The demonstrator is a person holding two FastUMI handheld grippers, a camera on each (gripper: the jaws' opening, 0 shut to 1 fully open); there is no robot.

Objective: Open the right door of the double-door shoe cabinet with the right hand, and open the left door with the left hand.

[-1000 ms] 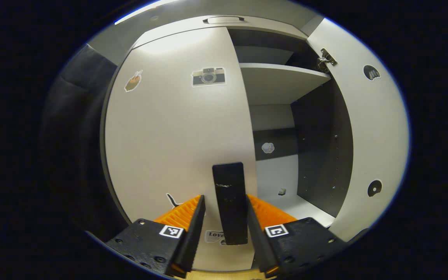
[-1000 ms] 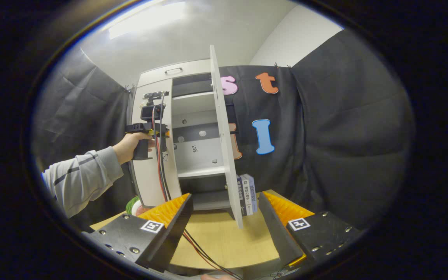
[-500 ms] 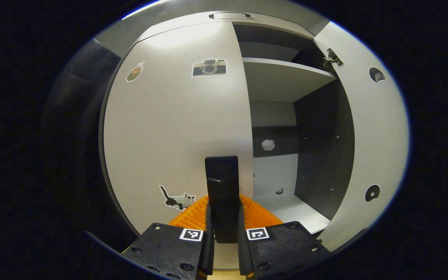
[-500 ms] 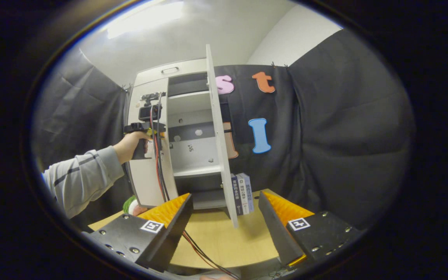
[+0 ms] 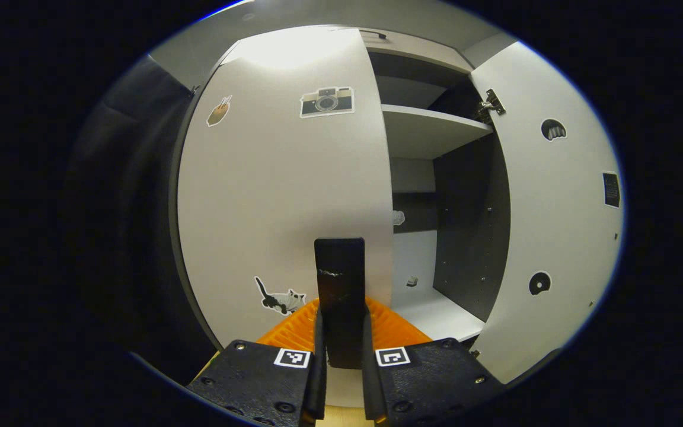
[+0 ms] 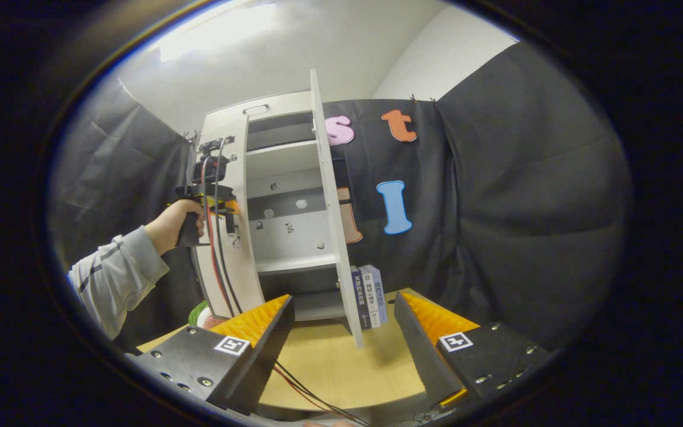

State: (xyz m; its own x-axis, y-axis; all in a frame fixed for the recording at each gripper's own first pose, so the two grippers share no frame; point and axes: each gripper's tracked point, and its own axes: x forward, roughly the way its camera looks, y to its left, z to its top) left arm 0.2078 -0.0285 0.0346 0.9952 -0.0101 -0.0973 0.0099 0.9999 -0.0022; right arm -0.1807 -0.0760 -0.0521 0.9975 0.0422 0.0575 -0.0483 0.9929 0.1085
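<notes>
Left door starts to swing out

We see the left gripper (image 5: 341, 379), open around the black handle (image 5: 340, 284) a second ago, now clamped on it, and the left door (image 6: 223, 237) stands slightly ajar from the cabinet (image 6: 285, 196), with the holding hand (image 6: 178, 216) drawn back.

The place is a recording booth staged as a home corner. Black cloth (image 6: 513, 196) hangs as walls around a white shoe cabinet (image 6: 282, 237) that stands on a wooden table (image 6: 341, 367), with a few books (image 6: 370, 296) beside it. Cables (image 6: 217, 261) trail from a handheld rig, and plain white walls and a ceiling light (image 6: 217, 32) show above the cloth.
</notes>
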